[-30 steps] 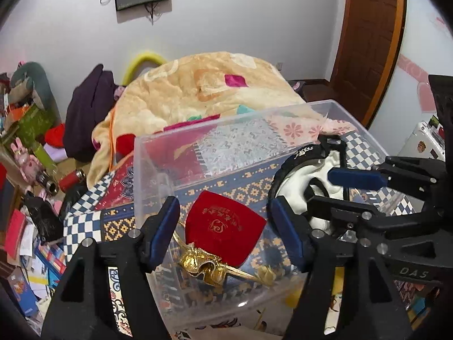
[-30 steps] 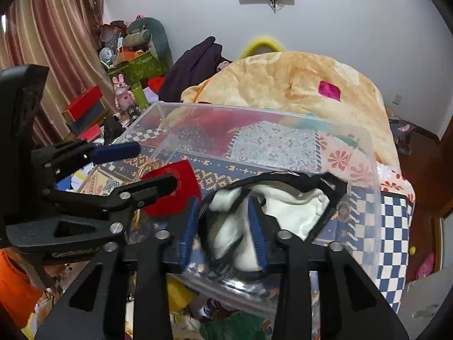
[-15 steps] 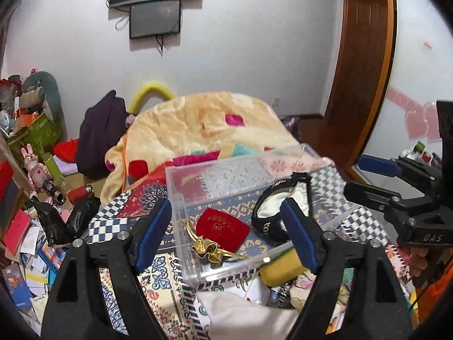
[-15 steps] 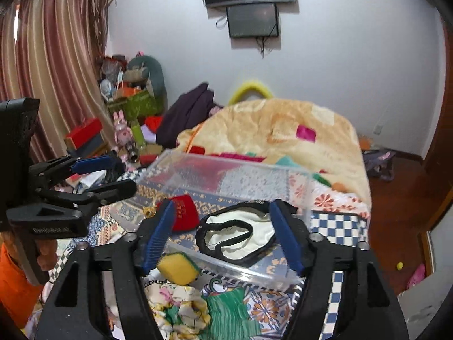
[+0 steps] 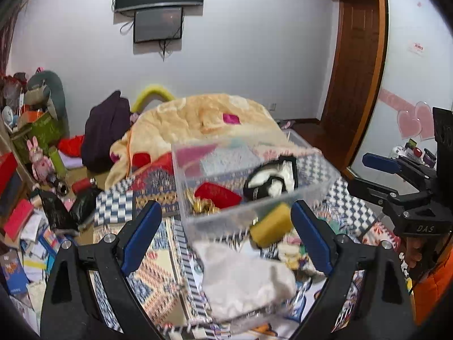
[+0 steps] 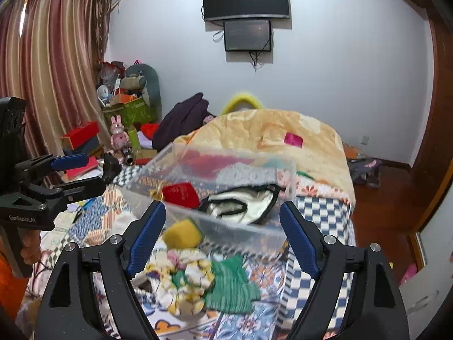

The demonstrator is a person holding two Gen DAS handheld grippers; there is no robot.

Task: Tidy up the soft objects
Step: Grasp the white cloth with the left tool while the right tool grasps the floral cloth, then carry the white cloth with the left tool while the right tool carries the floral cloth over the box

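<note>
A clear plastic bin [image 5: 317,187] [image 6: 226,221] stands on the patterned bed. In it lie a black-and-white garment [image 5: 271,181] [image 6: 243,204], a red pouch [image 5: 218,195] [image 6: 179,194] and a gold ribbon [image 5: 202,206]. In front of the bin lie a yellow sponge [image 5: 271,225] [image 6: 181,235], a white cloth [image 5: 243,280], a floral scrunchie [image 6: 184,280] and a green knit cloth [image 6: 232,283]. My left gripper [image 5: 226,238] is open and empty, held back above the white cloth. My right gripper [image 6: 219,238] is open and empty above the scrunchie.
A beige quilt [image 6: 269,138] is heaped behind the bin. A dark jacket [image 5: 104,138] lies at its left. Boxes, toys and books clutter the floor at left [image 5: 28,198]. A wooden door [image 5: 356,85] is at right.
Both grippers have pulled back and up from the bin. My right gripper has let go of the black-and-white garment, which now lies in the bin, and its jaws have opened wide.
</note>
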